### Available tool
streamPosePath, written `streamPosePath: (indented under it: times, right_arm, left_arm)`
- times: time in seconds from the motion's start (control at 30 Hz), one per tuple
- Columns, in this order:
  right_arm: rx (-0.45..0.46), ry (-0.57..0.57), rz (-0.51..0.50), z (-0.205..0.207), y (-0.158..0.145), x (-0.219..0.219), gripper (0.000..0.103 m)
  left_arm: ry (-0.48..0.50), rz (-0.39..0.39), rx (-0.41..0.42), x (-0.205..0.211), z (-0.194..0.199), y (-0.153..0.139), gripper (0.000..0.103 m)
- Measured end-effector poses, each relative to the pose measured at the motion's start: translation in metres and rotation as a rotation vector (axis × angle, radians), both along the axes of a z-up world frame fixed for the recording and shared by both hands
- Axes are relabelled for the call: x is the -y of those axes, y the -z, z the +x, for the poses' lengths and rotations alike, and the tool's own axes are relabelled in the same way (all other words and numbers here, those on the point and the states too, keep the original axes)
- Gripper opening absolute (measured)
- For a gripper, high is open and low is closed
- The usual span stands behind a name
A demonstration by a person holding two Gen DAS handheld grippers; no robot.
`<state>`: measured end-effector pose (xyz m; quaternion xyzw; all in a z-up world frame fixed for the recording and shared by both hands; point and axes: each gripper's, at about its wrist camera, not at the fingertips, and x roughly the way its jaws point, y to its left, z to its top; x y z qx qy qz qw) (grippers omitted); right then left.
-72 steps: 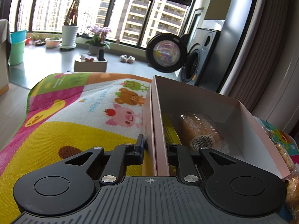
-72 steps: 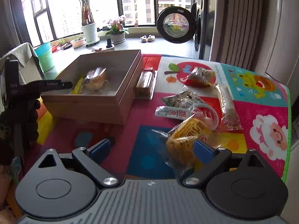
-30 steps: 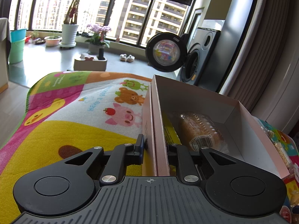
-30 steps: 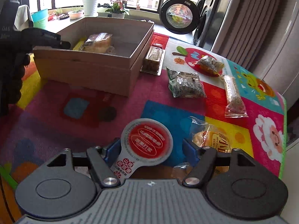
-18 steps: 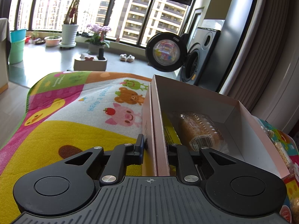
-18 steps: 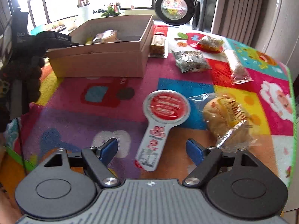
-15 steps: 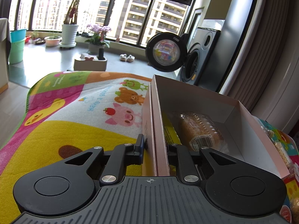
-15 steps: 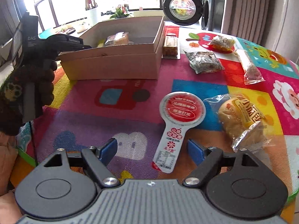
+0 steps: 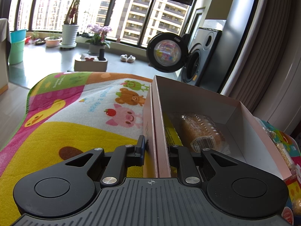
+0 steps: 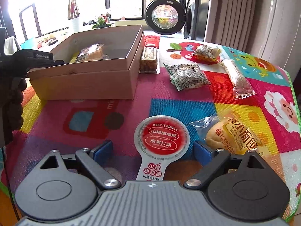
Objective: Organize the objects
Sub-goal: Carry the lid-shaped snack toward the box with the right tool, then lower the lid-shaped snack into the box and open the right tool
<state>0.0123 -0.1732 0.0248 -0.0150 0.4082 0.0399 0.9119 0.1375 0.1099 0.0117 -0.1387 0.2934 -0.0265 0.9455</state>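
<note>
**Left gripper pinched the box wall; right gripper gaped over the lollipop pack**

At the far left of the right wrist view, a gloved hand (image 10: 13, 98) held the left gripper (image 9: 156, 148); its fingers were clamped on the near wall of the box (image 10: 84, 82) — one finger outside, one inside, as the left wrist view showed; the box sat on a bright cartoon mat (image 10: 112, 98), open at the top.

Inside the box lay a wrapped bun (image 9: 203, 131) with a barcode on its film, and a yellow packet (image 9: 170, 131) tucked against the left wall beside it.

Just right of the box, touching its side, stood a clear tray of snacks (image 10: 149, 60); further right lay a grey-green packet (image 10: 188, 76); beyond it, near the far edge of the mat, a small pouch (image 10: 206, 53) rested on a red apple print; a long clear-wrapped bar (image 10: 237, 79) stretched along the right.

Nearer the camera, the right gripper (image 10: 154, 149) stood wide open, nothing between its blue pads; the round red lollipop pack (image 10: 161, 141) lay flat on the mat between the two fingers — whether either pad touched it could not be told; just right of it, beside the right finger, lay a wrapped mini bread (image 10: 235, 137).

Behind the mat stood a washer (image 10: 165, 16) with its round door swung open.
</note>
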Motion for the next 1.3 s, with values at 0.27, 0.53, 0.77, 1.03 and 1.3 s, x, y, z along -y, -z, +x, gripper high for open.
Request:
streamPosePath:
  times: [0.27, 0.53, 0.77, 1.03, 1.3]
  right_arm:
    - [-0.025, -0.024, -0.023, -0.016, -0.022, -0.014, 0.06]
    - [0.056, -0.061, 0.031, -0.04, -0.1, -0.028, 0.06]
    - [0.239, -0.093, -0.001, -0.023, -0.178, -0.05, 0.06]
    - [0.236, -0.121, -0.015, 0.043, -0.191, -0.08, 0.06]
    - [0.198, -0.096, -0.017, 0.119, -0.154, -0.092, 0.061]
  left_arm:
    - [0.0, 0.002, 0.002, 0.001, -0.001, 0.0, 0.018]
    - [0.001, -0.002, -0.001, 0.0, -0.001, -0.001, 0.018]
    - [0.002, -0.003, -0.002, 0.0, -0.001, -0.001, 0.018]
    - [0.003, -0.008, -0.003, -0.001, -0.001, -0.001, 0.018]
    - [0.004, 0.002, -0.003, 0.0, -0.002, -0.001, 0.018]
